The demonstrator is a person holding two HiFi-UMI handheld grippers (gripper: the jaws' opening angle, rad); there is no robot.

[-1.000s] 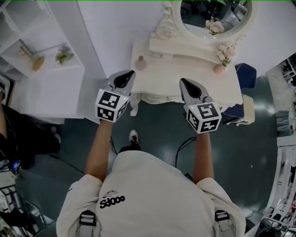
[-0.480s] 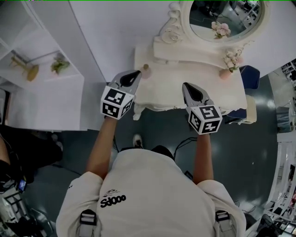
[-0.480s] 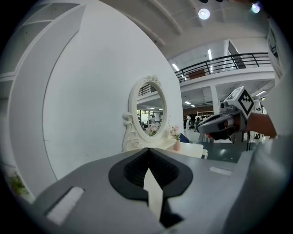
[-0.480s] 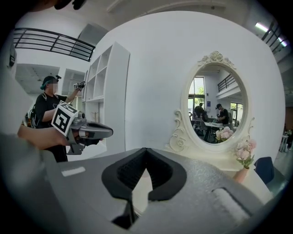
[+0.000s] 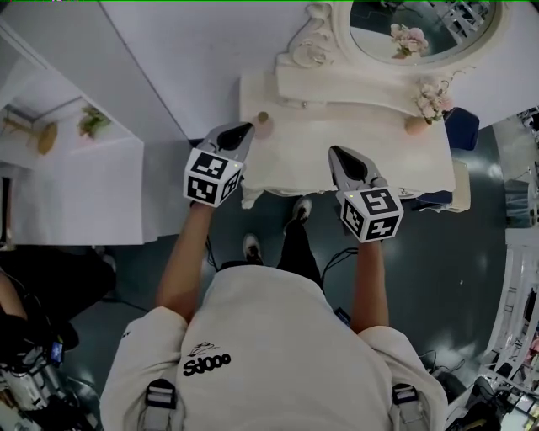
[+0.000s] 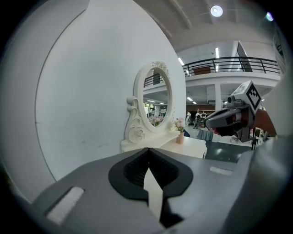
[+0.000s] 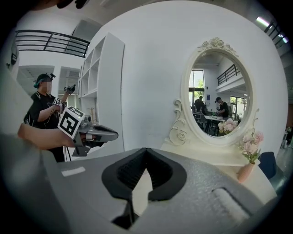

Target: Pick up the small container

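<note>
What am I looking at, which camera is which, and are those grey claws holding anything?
A person stands at a white dressing table with a hand-held two-jaw gripper in each hand. The head view looks down from the person's head; the other two cameras ride on the grippers and look along their jaws. On the table stand a small container near the left edge and a pink vase of flowers on the right, below an oval mirror. The left gripper has its tip close beside the container; the right gripper is over the table's front. Both are shut, holding nothing.
</note>
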